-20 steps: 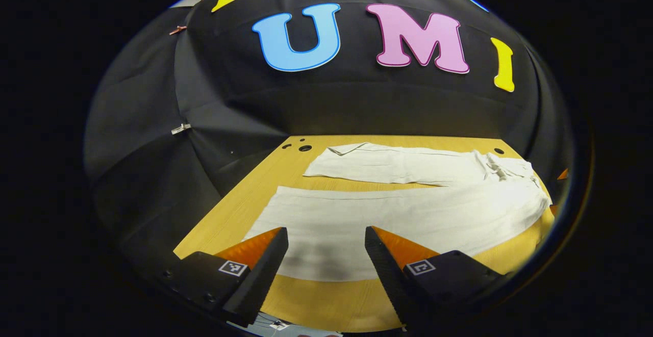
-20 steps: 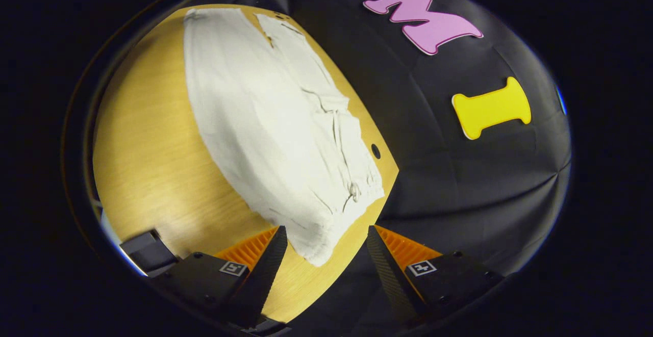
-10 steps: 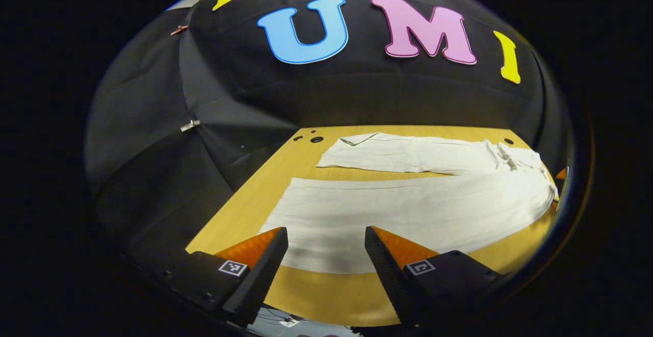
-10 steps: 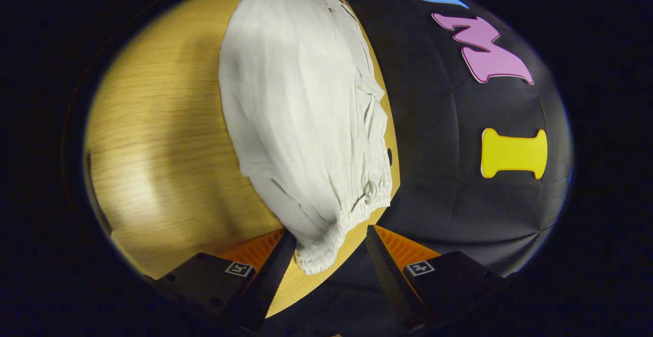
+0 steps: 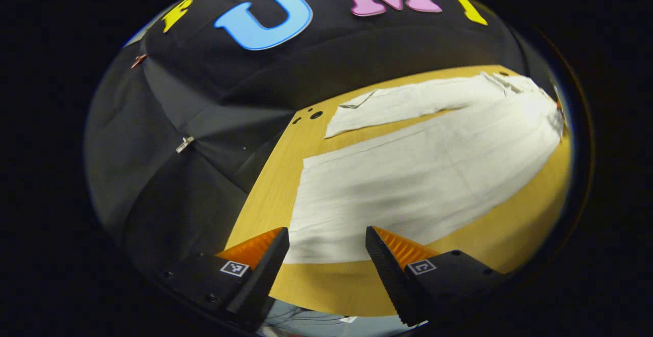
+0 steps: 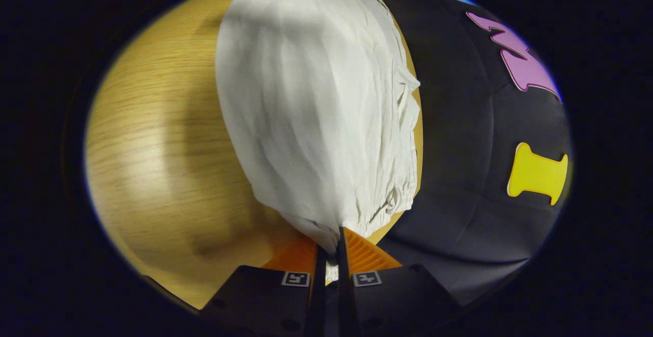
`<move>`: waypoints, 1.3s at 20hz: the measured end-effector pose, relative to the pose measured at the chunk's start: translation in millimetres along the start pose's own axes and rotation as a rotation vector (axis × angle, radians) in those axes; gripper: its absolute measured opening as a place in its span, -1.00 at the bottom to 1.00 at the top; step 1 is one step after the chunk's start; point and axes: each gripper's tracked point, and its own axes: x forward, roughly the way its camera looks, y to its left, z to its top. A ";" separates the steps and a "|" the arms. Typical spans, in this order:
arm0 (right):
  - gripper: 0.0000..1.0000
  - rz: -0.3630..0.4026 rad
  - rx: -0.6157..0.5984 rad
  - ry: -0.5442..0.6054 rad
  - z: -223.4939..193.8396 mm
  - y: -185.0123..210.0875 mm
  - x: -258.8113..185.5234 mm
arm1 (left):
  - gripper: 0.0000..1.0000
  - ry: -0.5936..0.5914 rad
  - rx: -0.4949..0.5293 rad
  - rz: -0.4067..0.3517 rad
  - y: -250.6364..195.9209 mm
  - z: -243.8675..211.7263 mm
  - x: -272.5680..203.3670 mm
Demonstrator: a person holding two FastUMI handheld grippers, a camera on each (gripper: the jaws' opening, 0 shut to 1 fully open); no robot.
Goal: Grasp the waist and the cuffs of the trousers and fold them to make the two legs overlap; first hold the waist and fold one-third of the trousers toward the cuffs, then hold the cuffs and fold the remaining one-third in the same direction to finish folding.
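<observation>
Right gripper view: right gripper (image 6: 329, 248) clamped on the gathered waist corner of the white trousers (image 6: 316, 118), which lie spread on the wooden table (image 6: 148, 143). Left gripper view: left gripper (image 5: 326, 245) gaping wide, holding nothing, poised just above near leg's cuff edge (image 5: 326, 245).

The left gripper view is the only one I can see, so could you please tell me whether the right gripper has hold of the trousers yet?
Observer: Yes. The right gripper is shut on the gathered waist of the trousers.
Operator: Thank you. Is the waist lifted?
Observer: The cloth bunches into the fingers; I cannot tell whether it is off the table.
Operator: And which part of the waist?
Observer: Its near corner, by the table's edge.
</observation>
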 end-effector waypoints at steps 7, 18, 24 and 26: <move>-0.87 0.191 0.060 0.012 5.1 4.5 -4.5 | 0.92 0.057 0.373 -0.055 17.0 -39.1 27.7; -0.90 0.255 0.039 0.002 8.2 7.4 -4.0 | 0.88 0.073 0.790 -0.147 55.5 -83.2 55.4; -0.90 0.243 -0.004 -0.006 7.9 8.3 -4.0 | 0.41 0.075 0.956 -0.377 42.6 -66.3 87.4; -0.90 0.239 -0.012 -0.007 7.7 8.4 -4.2 | 0.29 0.137 0.977 -0.461 39.5 -65.8 90.4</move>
